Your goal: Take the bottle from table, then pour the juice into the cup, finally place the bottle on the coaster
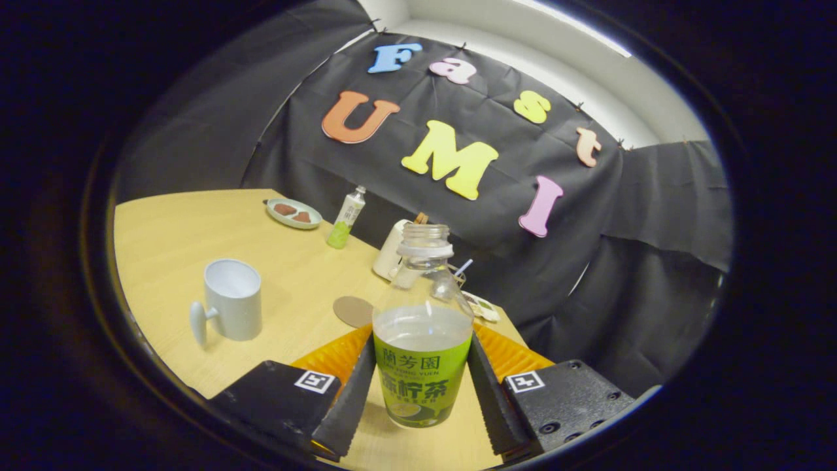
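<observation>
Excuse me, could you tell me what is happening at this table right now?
A hand-held gripper has its fingers on both sides of an uncapped juice bottle standing on the table. They look closed on it. The cup stands ahead, off to one side and empty, and the round coaster lies just beyond the bottle. Nothing is poured yet.

Bottle [422,340] centre-bottom: clear glossy plastic w/ shiny printed label wrap, held between gripper [422,386] fingers, both ribbed pads pressing its sides. Table [196,229] left: pale wood-grain laminate, smooth, satin. Cup [232,299] left of centre: matt, smooth, ceramic-looking. Coaster [353,311] mid-frame: flat matt disc, cork or card, can't tell. Backdrop upper right: matt black cloth.
</observation>
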### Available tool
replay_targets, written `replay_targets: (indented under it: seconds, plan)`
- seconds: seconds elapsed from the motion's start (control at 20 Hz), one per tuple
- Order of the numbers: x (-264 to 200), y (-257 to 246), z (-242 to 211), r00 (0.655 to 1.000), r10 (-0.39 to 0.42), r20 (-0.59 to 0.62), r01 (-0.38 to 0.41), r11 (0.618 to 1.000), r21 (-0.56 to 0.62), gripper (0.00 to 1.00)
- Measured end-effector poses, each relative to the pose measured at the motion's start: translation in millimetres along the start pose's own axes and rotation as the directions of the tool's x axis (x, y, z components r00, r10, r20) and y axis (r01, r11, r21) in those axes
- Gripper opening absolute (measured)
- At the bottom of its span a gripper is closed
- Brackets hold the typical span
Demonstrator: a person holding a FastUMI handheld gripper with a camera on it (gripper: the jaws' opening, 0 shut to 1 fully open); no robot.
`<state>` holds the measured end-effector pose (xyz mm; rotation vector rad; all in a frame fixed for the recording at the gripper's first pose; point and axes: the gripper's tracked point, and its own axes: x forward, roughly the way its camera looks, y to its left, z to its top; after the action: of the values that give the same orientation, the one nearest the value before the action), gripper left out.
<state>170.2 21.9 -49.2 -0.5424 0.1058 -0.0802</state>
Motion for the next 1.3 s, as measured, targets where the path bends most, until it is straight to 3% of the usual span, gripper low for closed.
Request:
replay_targets:
  seconds: [0.25, 0.55, 0.7, 1.0, 1.3]
  plan:
    - [6, 12, 10, 0.999, -0.037, -0.006, 0.035, 0.982, -0.184, 0.81]
    - [5, 29, 20, 0.996, -0.091, -0.006, 0.081, 0.919, -0.386, 0.81]
    - [4, 34, 28, 0.991, -0.134, 0.032, 0.132, 0.862, -0.490, 0.81]
    - [6, 38, 48, 0.971, -0.201, 0.130, 0.234, 0.692, -0.683, 0.81]
    - [9, 41, 59, 0.960, -0.225, 0.166, 0.271, 0.603, -0.750, 0.81]
